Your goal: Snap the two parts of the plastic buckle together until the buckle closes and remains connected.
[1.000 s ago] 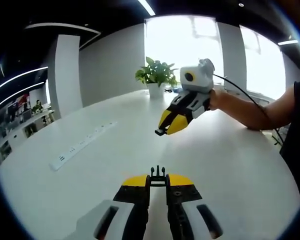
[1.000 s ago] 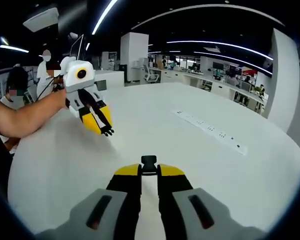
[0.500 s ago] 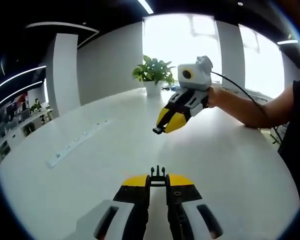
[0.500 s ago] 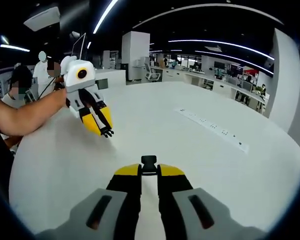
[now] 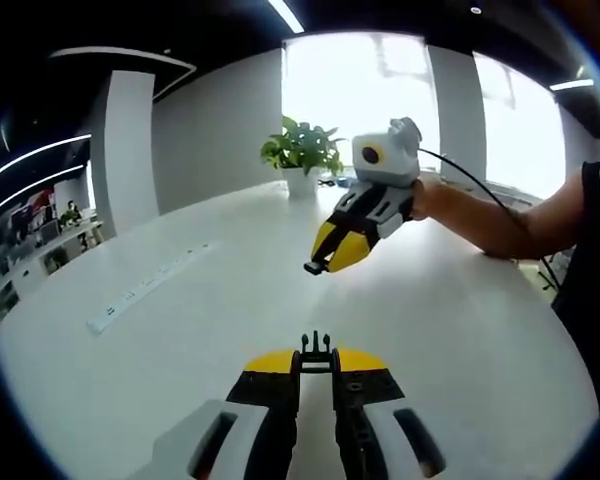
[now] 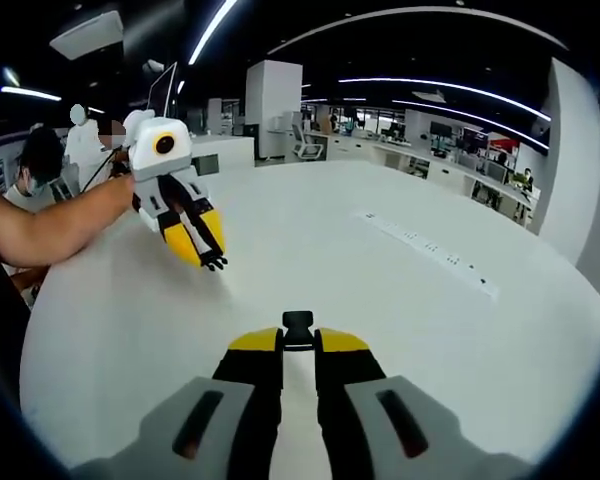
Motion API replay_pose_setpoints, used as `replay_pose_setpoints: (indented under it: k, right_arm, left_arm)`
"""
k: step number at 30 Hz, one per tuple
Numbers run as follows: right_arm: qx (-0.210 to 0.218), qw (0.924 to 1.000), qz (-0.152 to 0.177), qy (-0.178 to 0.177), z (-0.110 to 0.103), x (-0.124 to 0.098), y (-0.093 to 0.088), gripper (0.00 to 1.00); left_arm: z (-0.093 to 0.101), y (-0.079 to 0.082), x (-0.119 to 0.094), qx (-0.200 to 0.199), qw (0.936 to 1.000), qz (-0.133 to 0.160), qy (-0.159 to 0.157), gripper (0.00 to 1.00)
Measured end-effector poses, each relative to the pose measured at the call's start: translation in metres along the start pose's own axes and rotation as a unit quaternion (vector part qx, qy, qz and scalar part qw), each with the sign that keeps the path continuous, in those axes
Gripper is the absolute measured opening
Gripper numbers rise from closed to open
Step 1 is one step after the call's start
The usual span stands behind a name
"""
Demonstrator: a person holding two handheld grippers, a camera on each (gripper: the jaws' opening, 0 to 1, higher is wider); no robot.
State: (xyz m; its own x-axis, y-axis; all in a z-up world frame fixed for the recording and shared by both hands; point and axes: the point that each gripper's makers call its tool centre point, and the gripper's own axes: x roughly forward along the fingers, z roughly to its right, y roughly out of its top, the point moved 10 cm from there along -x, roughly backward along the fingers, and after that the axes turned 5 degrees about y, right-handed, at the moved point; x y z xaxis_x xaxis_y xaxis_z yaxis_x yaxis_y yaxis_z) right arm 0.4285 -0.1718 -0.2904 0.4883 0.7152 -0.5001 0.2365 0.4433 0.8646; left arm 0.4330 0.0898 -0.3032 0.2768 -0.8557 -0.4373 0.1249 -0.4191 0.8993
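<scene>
**2 buckle halves held apart, lining up to mate**

The step in hand looks like alignment. To do it well, the person should bring the pronged half (image 5: pixel 316 346) and the socket half (image 6: pixel 298 323) nose to nose on 1 straight line, level and without twist, then push until the prongs catch.

The left gripper (image 5: pixel 316 362) has its jaws nearly closed, pinching the pronged half at their tips, prongs pointing forward. The right gripper (image 6: pixel 298 345) is likewise clamped down on the socket half, which juts just past its jaws.

Both halves sit well apart, above the white table (image 5: pixel 180 330). In the left gripper view the right gripper hangs ahead, its tip aimed down toward the left one.
</scene>
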Motion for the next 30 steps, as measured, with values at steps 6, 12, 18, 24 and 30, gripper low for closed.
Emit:
replay_pose_setpoints:
  k: [6,12,18,24,30]
  right_arm:
    - [0.000,1.0000,0.000,0.000,-0.004,-0.004,0.000,0.10]
    - [-0.003,1.0000,0.000,-0.001,-0.009,-0.008,-0.002,0.10]
    - [-0.003,1.0000,0.001,0.000,-0.010,-0.010,-0.003,0.10]
    - [-0.009,0.9999,0.000,0.006,-0.016,-0.011,-0.005,0.10]
    - [-0.017,0.9997,0.001,0.018,-0.019,-0.010,-0.007,0.10]
  left_arm:
    - [0.006,-0.001,-0.002,0.003,1.0000,0.005,-0.006,0.10]
    - [0.013,-0.002,0.000,0.002,1.0000,0.005,-0.008,0.10]
    - [0.019,-0.001,-0.001,0.001,1.0000,0.008,-0.004,0.10]
    - [0.026,-0.004,-0.003,-0.003,1.0000,0.003,-0.004,0.10]
    - [0.038,-0.008,-0.005,-0.003,0.9999,-0.006,-0.008,0.10]
